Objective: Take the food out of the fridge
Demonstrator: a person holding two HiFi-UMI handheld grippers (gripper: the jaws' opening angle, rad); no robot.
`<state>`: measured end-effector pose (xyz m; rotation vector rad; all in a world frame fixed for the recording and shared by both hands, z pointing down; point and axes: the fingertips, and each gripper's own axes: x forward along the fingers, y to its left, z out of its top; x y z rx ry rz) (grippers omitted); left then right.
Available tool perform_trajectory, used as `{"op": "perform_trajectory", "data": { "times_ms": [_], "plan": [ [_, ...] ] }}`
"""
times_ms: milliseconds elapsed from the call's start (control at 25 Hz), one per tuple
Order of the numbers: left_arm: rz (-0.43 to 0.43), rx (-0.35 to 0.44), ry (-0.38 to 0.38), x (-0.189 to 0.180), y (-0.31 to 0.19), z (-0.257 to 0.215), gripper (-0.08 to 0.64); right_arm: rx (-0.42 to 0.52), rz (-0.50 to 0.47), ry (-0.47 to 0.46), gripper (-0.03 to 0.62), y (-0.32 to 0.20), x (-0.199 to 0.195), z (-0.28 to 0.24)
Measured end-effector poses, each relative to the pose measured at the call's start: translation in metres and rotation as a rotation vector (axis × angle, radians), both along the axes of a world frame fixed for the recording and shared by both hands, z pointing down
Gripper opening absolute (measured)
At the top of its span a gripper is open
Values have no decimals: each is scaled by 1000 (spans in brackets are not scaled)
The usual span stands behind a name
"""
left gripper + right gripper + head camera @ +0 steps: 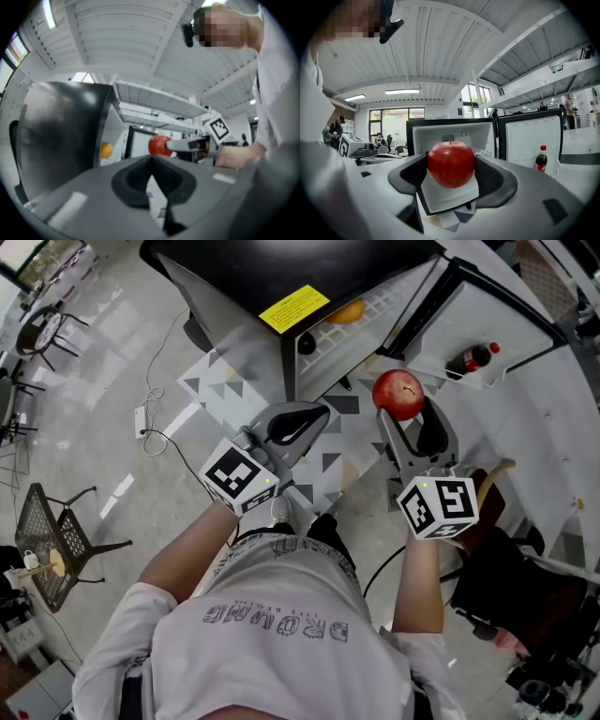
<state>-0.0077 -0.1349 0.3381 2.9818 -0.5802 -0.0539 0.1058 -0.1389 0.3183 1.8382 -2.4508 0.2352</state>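
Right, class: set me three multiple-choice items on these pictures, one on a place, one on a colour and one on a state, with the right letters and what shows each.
1. Where is the cola bottle?
A. In the open fridge door
B. On the floor
C. Between the left gripper's jaws

2. What colour is the fruit left on the fridge's wire shelf?
A. Green
B. Purple
C. Orange

3. What state is the right gripper in?
A. Open and empty
B. Shut on the apple
C. Shut on the bottle

Answers:
1 A: the cola bottle stands against the fridge door in the right gripper view.
2 C: the head view shows an orange fruit on the wire shelf.
3 B: the right gripper has its jaws pressed on both sides of the red apple.
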Motion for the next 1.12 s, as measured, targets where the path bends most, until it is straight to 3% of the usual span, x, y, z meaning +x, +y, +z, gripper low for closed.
{"op": "perform_trajectory", "data": {
  "times_ms": [1120],
  "plan": [
    [46, -3, -21, 7, 4, 7, 7, -70, 16, -58, 296, 32, -6, 26]
  ]
}}
